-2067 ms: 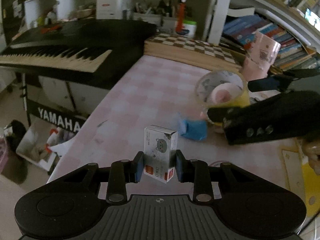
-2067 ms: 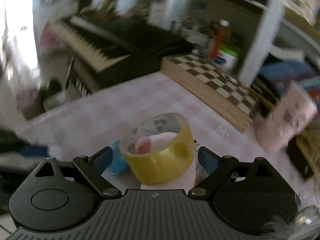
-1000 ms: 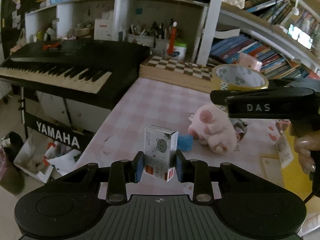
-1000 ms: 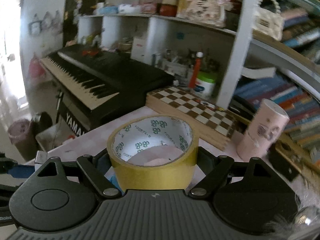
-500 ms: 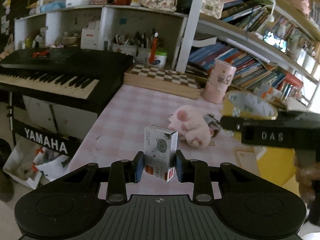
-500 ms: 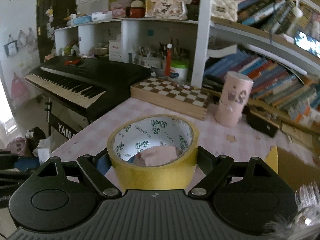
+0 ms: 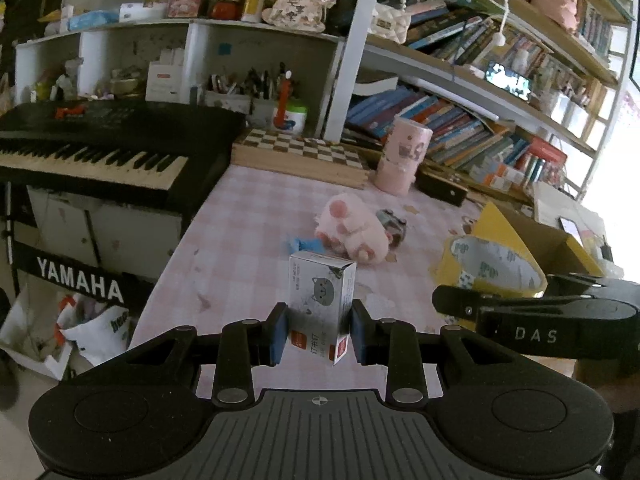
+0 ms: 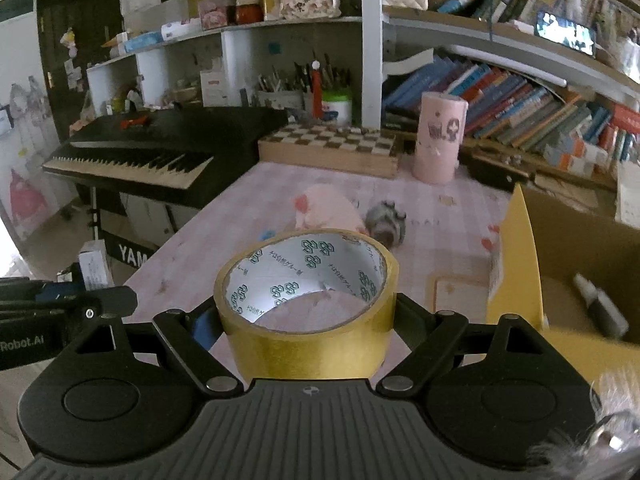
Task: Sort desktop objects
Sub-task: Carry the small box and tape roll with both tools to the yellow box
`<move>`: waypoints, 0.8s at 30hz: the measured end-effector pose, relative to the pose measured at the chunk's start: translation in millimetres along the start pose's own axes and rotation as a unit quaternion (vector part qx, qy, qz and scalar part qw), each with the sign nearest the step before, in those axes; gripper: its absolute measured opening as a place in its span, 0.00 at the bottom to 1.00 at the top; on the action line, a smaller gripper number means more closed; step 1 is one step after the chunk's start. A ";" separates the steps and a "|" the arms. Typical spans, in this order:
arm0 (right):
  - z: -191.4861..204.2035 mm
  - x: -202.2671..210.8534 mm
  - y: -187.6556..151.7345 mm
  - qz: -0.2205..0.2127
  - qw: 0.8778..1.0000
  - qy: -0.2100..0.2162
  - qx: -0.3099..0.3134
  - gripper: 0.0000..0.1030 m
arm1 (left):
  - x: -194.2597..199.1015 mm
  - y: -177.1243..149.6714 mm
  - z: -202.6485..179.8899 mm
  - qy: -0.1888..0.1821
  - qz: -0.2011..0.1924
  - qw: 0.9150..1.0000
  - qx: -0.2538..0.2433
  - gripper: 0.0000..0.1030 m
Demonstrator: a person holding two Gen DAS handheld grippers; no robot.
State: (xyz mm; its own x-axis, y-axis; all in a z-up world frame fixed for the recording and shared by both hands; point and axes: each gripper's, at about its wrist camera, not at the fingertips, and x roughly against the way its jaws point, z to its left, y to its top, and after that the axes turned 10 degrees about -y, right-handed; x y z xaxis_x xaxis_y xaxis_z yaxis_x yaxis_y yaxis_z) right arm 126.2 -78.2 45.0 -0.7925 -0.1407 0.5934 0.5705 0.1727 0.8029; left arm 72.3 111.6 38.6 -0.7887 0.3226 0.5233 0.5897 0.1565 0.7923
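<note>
My left gripper is shut on a small grey staple box with a cat face, held upright above the pink checked table. My right gripper is shut on a yellow tape roll, held in the air; the roll also shows in the left wrist view. A pink plush toy lies mid-table with a blue item at its left and a small grey object at its right. An open cardboard box with a yellow flap stands at the right and holds a small bottle.
A black Yamaha keyboard stands left of the table. A chessboard and a pink cylinder sit at the table's far edge, before shelves of books. The floor and a bag lie below the left edge.
Both grippers have risen and drawn back from the table with their objects held. The right gripper with the tape has moved right, toward the cardboard box.
</note>
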 end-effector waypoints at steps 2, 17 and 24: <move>4.0 8.6 -8.6 0.004 1.000 -0.002 -0.004 0.82 | 6.7 -5.3 -0.5 -0.005 0.003 1.000 -0.001 0.30; 11.9 60.1 -77.5 0.053 0.996 -0.030 -0.067 0.82 | 35.0 -44.0 -15.6 -0.050 0.045 0.997 -0.035 0.30; -6.3 80.6 -100.8 0.073 0.989 -0.069 -0.105 0.82 | 25.5 -51.5 -35.6 -0.095 0.071 0.991 -0.056 0.30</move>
State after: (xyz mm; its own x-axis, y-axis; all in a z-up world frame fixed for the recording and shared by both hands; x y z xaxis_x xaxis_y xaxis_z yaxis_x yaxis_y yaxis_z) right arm 6.2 -113.1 12.3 -0.7121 0.0075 0.7020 0.7016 -0.0271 0.7120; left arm 15.6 78.5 22.3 -0.6462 0.5062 0.5711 0.6603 -0.0044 0.7510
